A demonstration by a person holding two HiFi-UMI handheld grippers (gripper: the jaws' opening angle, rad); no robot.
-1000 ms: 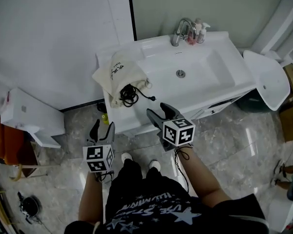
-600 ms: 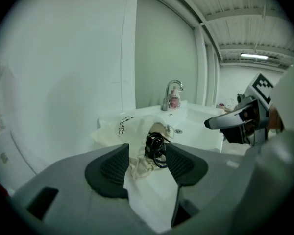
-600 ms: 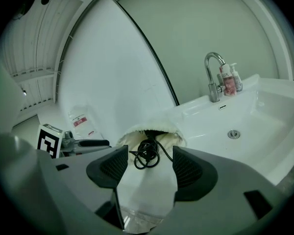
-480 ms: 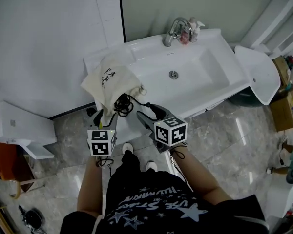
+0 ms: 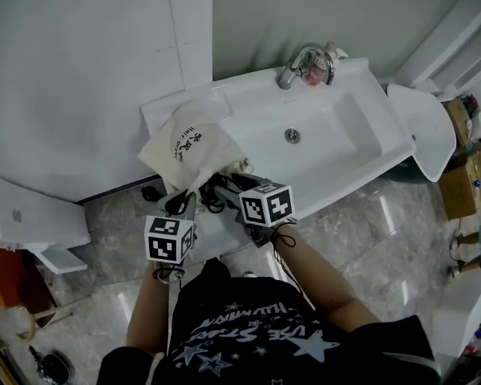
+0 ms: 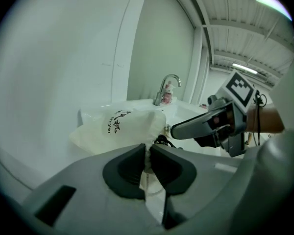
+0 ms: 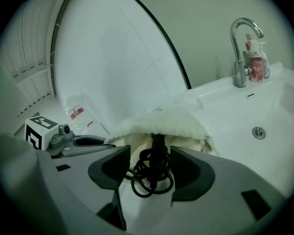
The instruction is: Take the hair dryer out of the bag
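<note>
A cream drawstring bag with black print lies on the left end of the white washbasin counter. A black coiled cord spills from its mouth; the hair dryer itself is hidden inside. My left gripper is shut on the bag's lower rim: the fabric is pinched between its pads. My right gripper straddles the cord at the bag mouth. Its jaws are closing, and the pads stand apart from the cord.
The sink basin with its drain lies right of the bag, with a chrome faucet and small bottles behind. A white oval lid and a cardboard box stand at the right, a white stand on the floor at the left.
Both grippers moved forward from over the floor to the bag's mouth. The left jaws went from open to shut on the bag's rim. The right gripper came around the cord.
</note>
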